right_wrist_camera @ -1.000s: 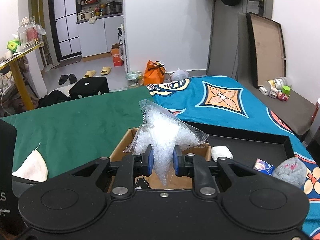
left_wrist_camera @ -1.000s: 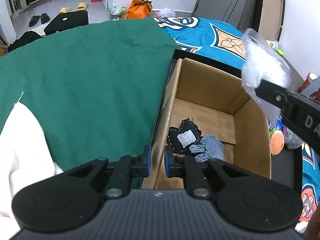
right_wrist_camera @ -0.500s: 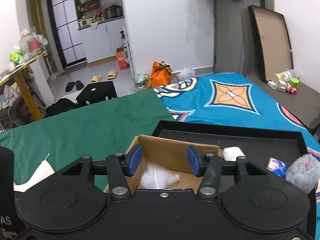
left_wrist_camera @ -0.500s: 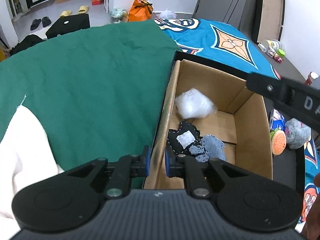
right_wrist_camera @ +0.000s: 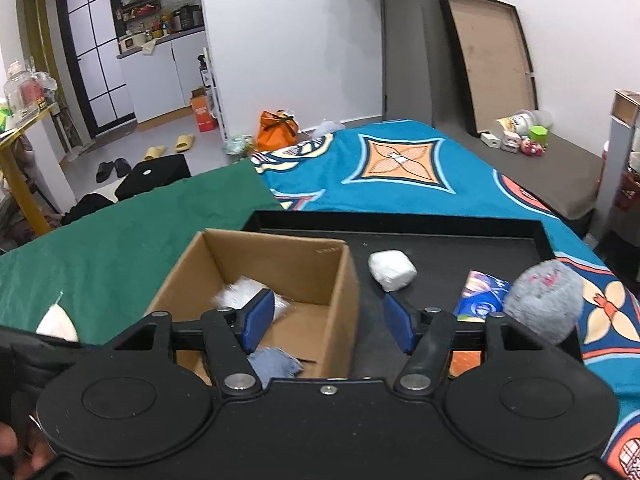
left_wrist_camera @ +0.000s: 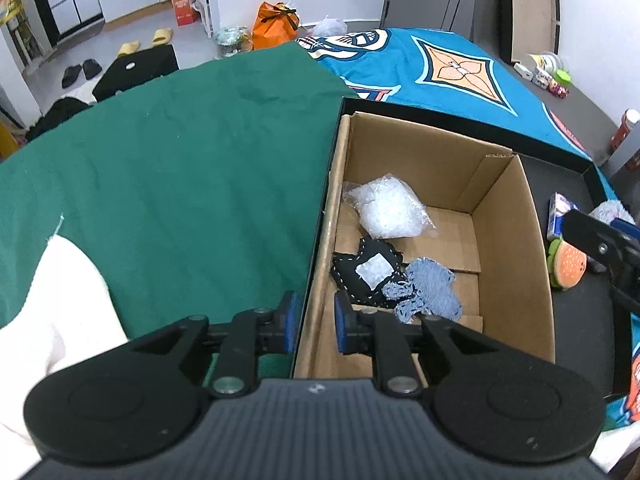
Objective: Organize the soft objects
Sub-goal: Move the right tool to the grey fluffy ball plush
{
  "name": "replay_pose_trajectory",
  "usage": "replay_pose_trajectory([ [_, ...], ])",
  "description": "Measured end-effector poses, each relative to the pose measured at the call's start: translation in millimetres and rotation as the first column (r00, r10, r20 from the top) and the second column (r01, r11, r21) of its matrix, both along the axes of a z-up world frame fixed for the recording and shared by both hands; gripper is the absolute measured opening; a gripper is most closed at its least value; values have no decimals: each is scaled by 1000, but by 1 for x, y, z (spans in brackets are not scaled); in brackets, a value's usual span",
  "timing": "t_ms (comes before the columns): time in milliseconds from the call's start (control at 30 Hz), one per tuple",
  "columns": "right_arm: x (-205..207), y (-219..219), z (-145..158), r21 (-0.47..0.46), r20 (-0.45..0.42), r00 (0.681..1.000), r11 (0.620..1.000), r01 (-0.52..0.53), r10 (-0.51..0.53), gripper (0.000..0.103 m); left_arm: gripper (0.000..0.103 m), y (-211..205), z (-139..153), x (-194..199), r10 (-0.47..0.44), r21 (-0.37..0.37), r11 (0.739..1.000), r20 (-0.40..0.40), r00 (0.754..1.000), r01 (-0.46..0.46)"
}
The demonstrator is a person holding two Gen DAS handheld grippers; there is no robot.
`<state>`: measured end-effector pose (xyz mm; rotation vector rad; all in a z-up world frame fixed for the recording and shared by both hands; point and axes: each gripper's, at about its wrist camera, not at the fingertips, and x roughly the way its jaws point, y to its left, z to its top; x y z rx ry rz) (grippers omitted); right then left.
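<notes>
Three items in the box: a clear plastic bag of white filling (left_wrist_camera: 386,208), a black stitched fabric pouch (left_wrist_camera: 366,276) and a blue knitted scrap (left_wrist_camera: 432,292) lay on the floor of the open brown cardboard box (left_wrist_camera: 440,136)
Left edge: the green cloth (left_wrist_camera: 180,160) and a white folded cloth (left_wrist_camera: 60,300) lay flat beside the box, with open room but nothing there to collect
Left gripper (left_wrist_camera: 316,322): its jaws had just been opening and stood loosened astride the box's left wall and the tray rim, apparently no longer pinching
Right gripper (right_wrist_camera: 328,320): released, its jaws had just been opening, nothing between them, poised over the box's right wall
Step in hand: probably fetching the next soft piece from the shallow black tray (right_wrist_camera: 440,256)
Doing it well: keep the jaws wide, clear the box wall, squeeze gently at mid-body
Right side: a white soft lump (right_wrist_camera: 392,270) lay nearest, then a blue printed packet (right_wrist_camera: 482,292), a grey fluffy ball (right_wrist_camera: 542,300) and a burger-shaped plush (left_wrist_camera: 568,266)
Edges: the tray's raised rim and the tall box wall bounded the reach; bare tray lay around the lump
</notes>
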<state>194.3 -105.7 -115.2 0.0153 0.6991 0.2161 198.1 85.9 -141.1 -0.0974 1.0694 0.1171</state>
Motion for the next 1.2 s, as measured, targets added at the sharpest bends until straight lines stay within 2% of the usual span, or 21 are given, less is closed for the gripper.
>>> replay_pose_trajectory([
  [133,-3,-12,-2,-15,12,1000,1000,3,-3,73,29,-6,2,-1,-9,28,1000,1,1000,9],
  [267,-4,-25,-4,-56,29,1000,998,-2,3,78,48,-11,3,-1,-18,57,998,-3,1000,18],
  [467,-2,-47,-6,-73,45,999,997,-1,4,84,59,-18,5,-2,-23,96,995,-8,1000,24],
  [600,-3,-66,-14,-59,69,998,998,6,-2,86,61,-25,7,-1,-22,129,991,-17,1000,24],
  [733,2,-87,-24,-22,65,996,998,65,-64,86,63,-35,8,-1,-31,167,985,-24,999,35],
  [967,10,-116,-38,-2,46,990,991,132,-132,100,65,-48,8,5,-11,227,974,-50,999,22],
  [1200,21,-141,-56,-3,48,977,978,208,-208,103,65,-65,3,11,-16,302,952,-100,995,46],
])
